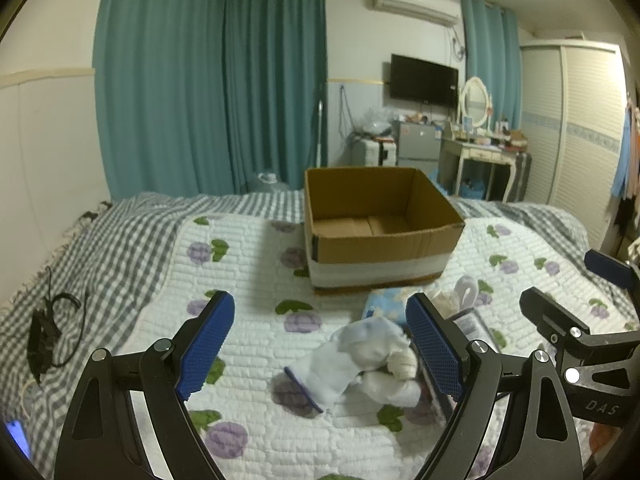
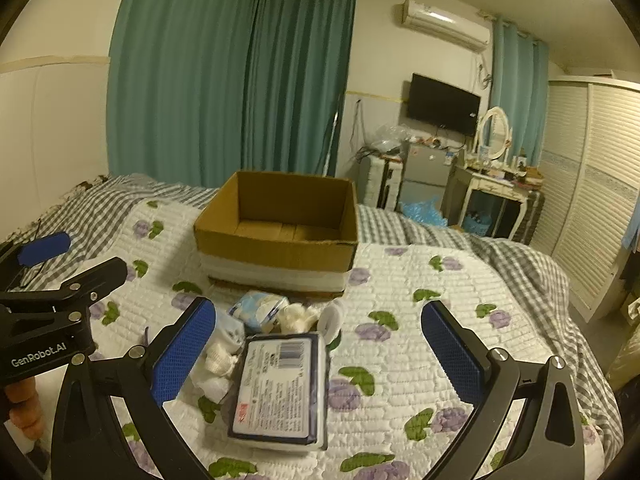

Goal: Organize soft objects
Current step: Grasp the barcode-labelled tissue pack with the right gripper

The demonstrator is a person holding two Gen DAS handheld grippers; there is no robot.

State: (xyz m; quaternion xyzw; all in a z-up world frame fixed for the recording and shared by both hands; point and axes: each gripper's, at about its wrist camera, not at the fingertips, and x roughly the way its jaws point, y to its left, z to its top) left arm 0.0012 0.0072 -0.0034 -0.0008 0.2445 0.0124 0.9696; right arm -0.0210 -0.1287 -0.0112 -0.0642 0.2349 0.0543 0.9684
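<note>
An open, empty cardboard box [image 1: 380, 236] stands on the quilted bed; it also shows in the right wrist view [image 2: 280, 236]. In front of it lies a pile of soft items. A white plush toy [image 1: 368, 360] lies between the fingers of my open left gripper [image 1: 320, 344]. A dark blue tissue pack [image 2: 280, 388] lies between the fingers of my open right gripper [image 2: 320, 352]. Behind it are a light blue cloth [image 2: 258, 308], a cream plush piece [image 2: 296, 316] and a white roll [image 2: 332, 320]. Neither gripper holds anything.
The flowered white quilt [image 2: 420, 360] covers a grey checked sheet [image 1: 100, 240]. A black cable and charger [image 1: 52, 328] lie at the bed's left edge. Teal curtains, a dressing table [image 1: 480, 152] and a wardrobe stand beyond the bed.
</note>
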